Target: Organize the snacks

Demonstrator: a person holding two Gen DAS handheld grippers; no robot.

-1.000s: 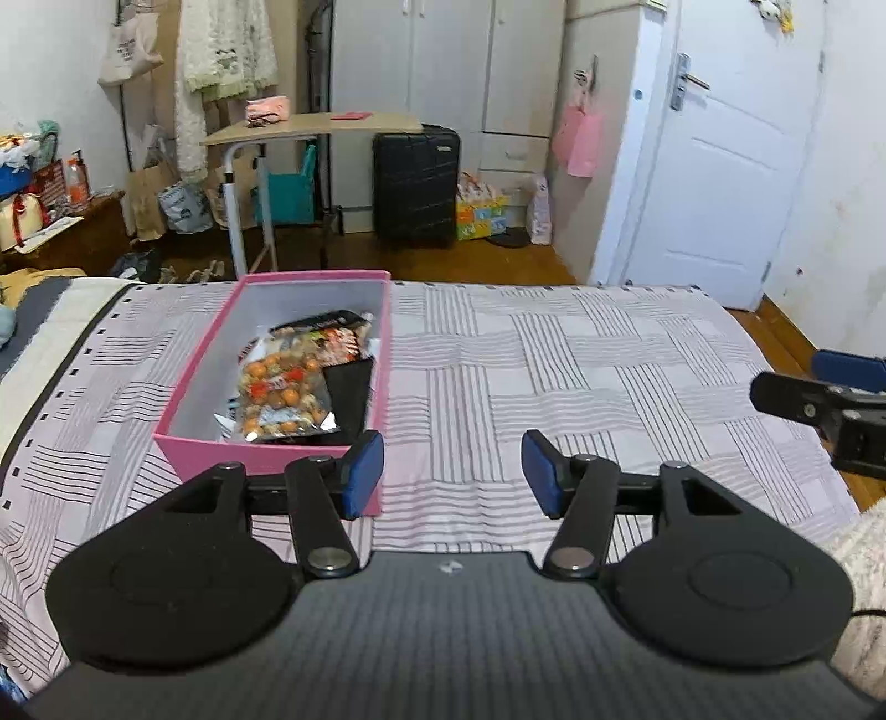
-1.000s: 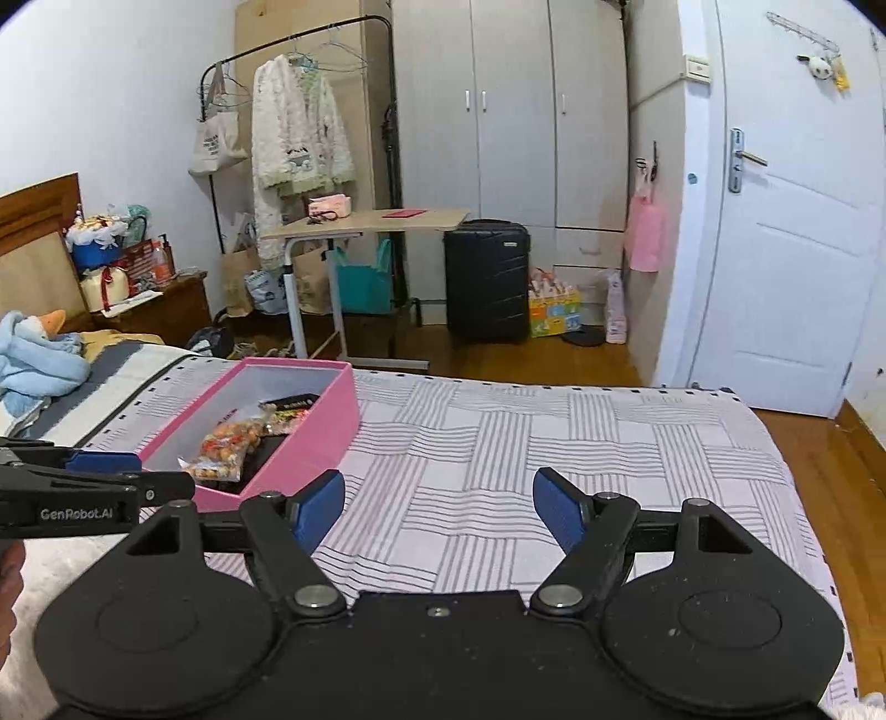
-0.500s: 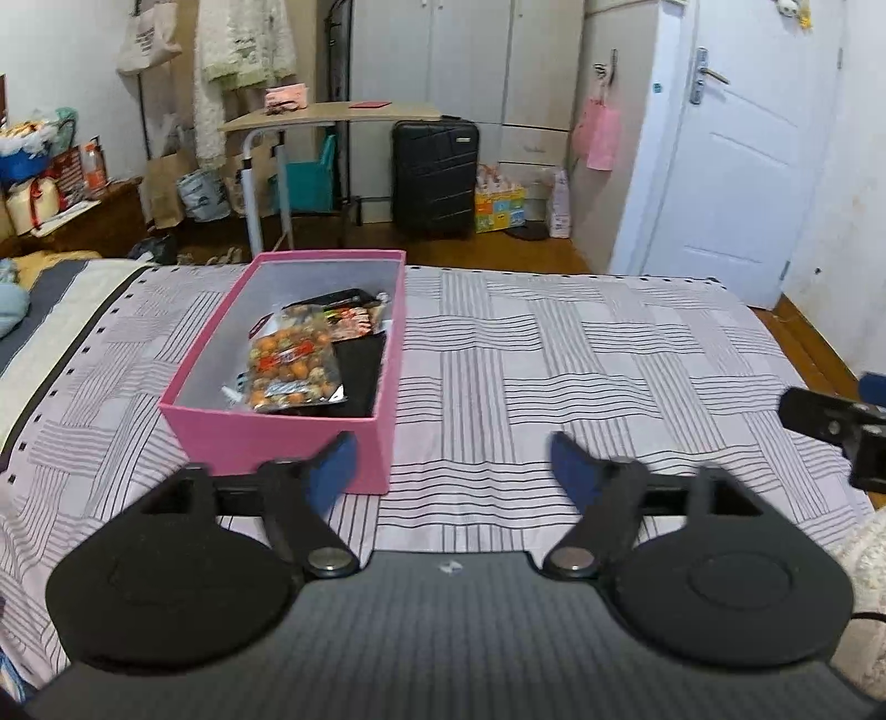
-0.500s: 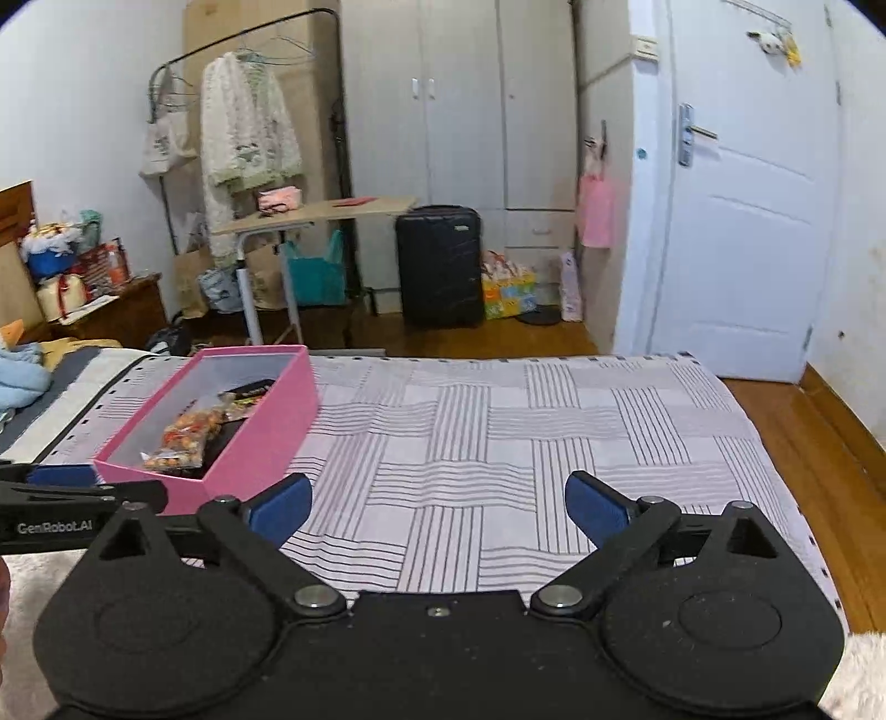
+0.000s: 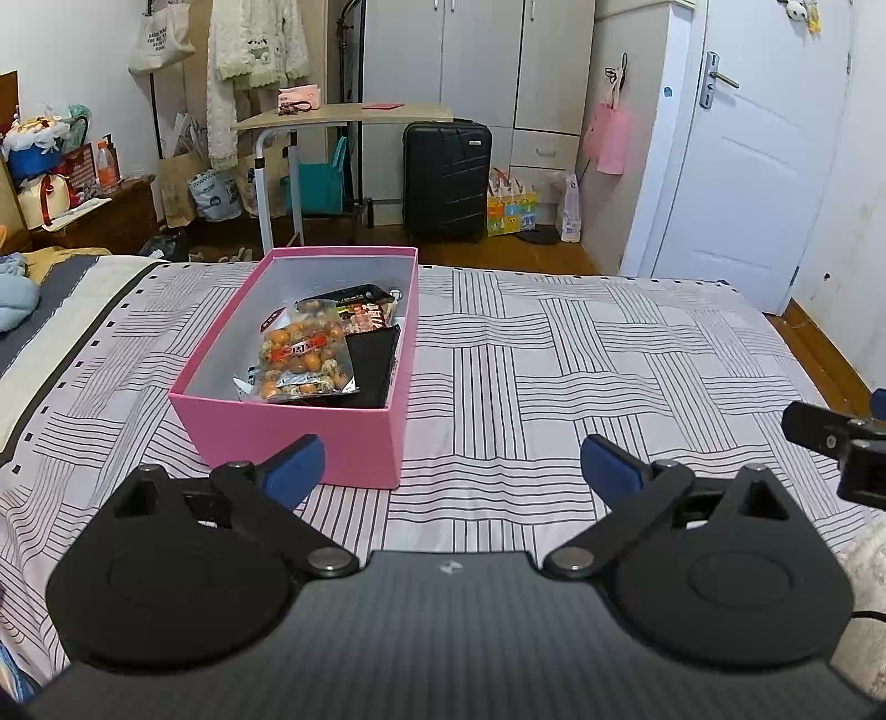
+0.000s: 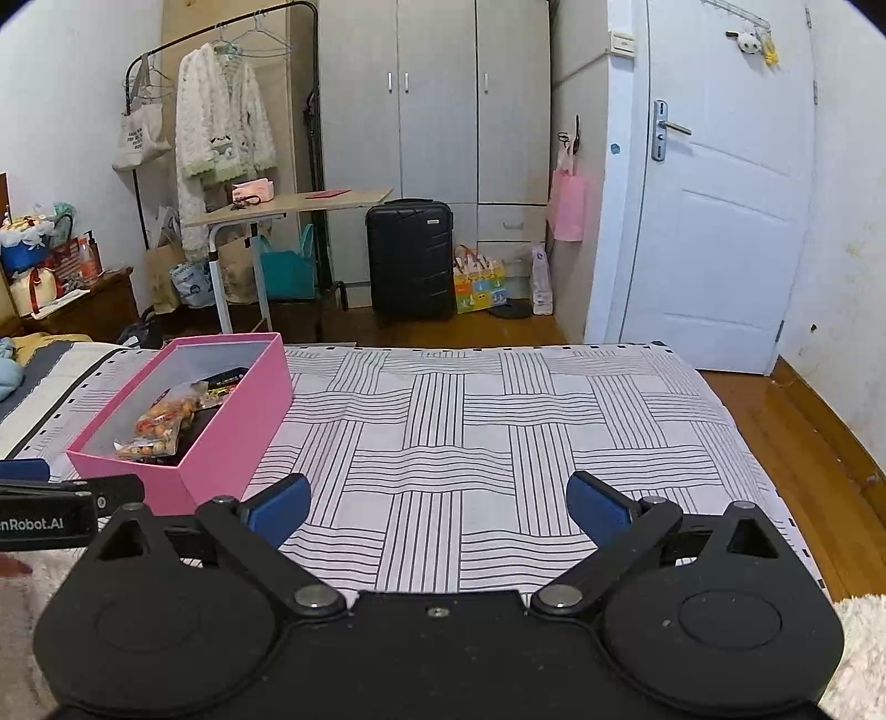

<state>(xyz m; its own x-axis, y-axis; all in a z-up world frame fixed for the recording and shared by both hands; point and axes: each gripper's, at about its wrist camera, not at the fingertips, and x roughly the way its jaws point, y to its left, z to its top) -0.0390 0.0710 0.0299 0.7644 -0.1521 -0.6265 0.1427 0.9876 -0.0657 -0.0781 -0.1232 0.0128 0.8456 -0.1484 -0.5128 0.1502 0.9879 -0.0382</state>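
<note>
A canvas tote bag (image 5: 159,40) with dark printing too small to read hangs at the far left wall, beside a fluffy white robe (image 6: 224,138) on the clothes rack. Below them a small rolling surface (image 5: 343,115) carries a pink pouch and a red card.

On the bed (image 5: 554,354), over its striped patchwork cover, stands an open pink box (image 5: 299,437), left of centre. Inside it lie the snacks: a clear bag of orange and speckled coated nuts (image 5: 302,354) with a red label whose characters are illegible, resting on a black packet (image 5: 374,368), and behind them a dark packet (image 5: 354,307) with a printed picture and unreadable text.

The left tool (image 5: 451,468) hovers just in front of the box, its blue-padded jaws having just been opening, now spread wide with nothing between them. In the right wrist view its side shows the partial lettering "nRobot.AI".

The right tool (image 6: 437,507) sits over bare bedcover to the right, its jaws likewise spread wide after just opening, holding nothing.

Farther right stand a black suitcase (image 6: 410,257), a pink bag (image 6: 567,205) on a hook, and a white door (image 6: 725,221).
</note>
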